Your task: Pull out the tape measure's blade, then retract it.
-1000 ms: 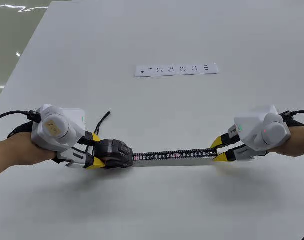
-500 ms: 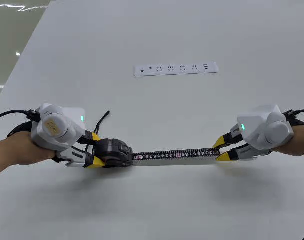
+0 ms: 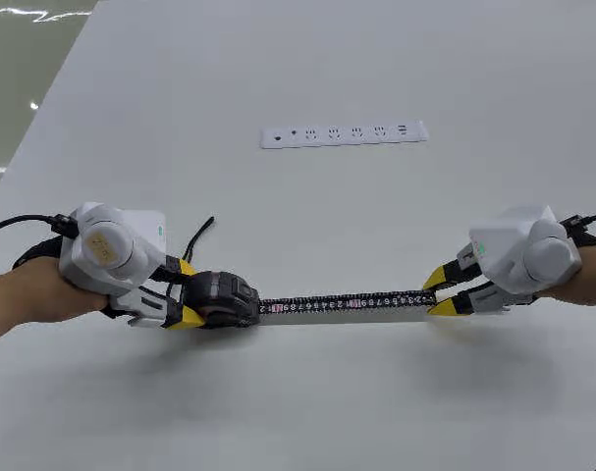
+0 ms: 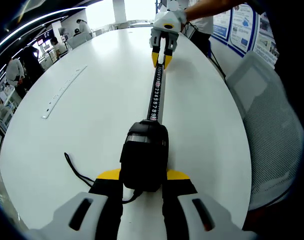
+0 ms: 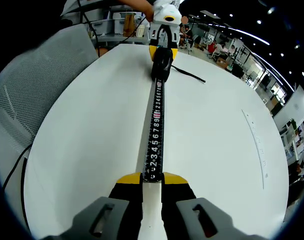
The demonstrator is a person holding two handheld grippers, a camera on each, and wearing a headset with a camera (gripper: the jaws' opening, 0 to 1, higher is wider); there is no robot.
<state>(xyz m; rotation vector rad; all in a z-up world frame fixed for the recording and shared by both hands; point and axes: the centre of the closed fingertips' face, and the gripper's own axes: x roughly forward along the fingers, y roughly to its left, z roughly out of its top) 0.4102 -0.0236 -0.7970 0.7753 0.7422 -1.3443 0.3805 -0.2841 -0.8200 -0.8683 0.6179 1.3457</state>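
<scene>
While the left gripper (image 3: 188, 293) clamps the tape measure (image 3: 224, 299), the right gripper (image 3: 439, 293) pinches its blade (image 3: 347, 303).

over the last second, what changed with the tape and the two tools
The right tool moved slightly right, away from the tape measure case, drawing a little more blade out. The left tool stayed shut on the case, which did not shift on the table; the power strip stayed too.
</scene>
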